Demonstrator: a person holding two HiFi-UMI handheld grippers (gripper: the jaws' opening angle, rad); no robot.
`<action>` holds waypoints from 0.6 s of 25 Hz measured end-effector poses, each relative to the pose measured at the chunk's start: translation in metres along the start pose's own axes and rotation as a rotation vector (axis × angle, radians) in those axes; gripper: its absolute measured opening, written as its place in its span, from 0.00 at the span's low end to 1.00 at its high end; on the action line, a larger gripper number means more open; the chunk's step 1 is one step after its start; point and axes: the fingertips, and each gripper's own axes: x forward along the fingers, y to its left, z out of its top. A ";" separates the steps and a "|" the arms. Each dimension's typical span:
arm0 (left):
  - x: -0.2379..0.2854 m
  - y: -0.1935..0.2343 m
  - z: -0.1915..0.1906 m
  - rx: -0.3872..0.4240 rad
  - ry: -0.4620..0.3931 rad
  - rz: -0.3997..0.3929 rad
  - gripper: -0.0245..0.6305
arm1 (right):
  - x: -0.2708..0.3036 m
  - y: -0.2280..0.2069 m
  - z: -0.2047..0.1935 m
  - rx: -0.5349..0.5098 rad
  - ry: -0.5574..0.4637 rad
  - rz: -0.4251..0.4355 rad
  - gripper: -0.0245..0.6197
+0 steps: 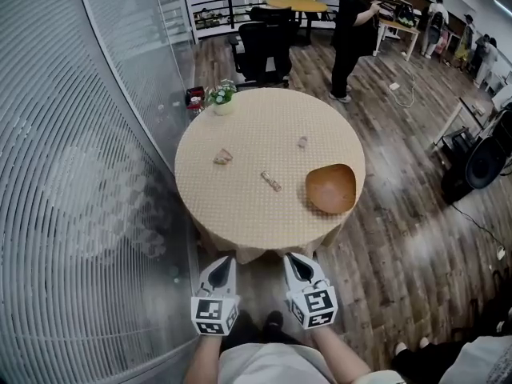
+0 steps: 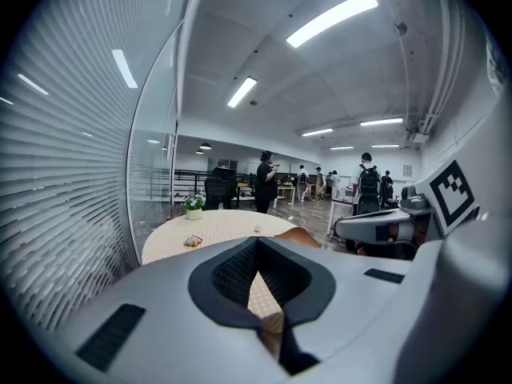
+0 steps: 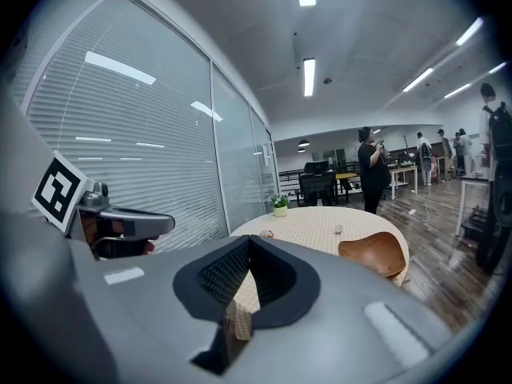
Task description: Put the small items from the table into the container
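Observation:
A round table (image 1: 256,126) with a pale checked cloth carries three small items: a crumpled wrapper (image 1: 223,157), a short stick-like piece (image 1: 271,181) and a small grey bit (image 1: 302,142). A brown wooden bowl (image 1: 331,188) lies at the table's right edge. My left gripper (image 1: 224,261) and right gripper (image 1: 294,258) hang side by side short of the table's near edge, both shut and holding nothing. In the left gripper view the left gripper (image 2: 257,240) points at the wrapper (image 2: 193,241) and bowl (image 2: 300,235). The right gripper (image 3: 248,238) faces the bowl (image 3: 376,253).
A small flower pot (image 1: 222,98) stands at the table's far left edge. A curved glass wall with blinds (image 1: 88,174) runs along the left. Beyond the table are a black office chair (image 1: 264,50) and a standing person (image 1: 350,34). A dark speaker (image 1: 484,162) sits on the right.

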 end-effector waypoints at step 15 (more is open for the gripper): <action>0.179 0.067 0.011 -0.027 0.066 -0.130 0.05 | 0.144 -0.066 0.031 -0.016 0.046 -0.095 0.04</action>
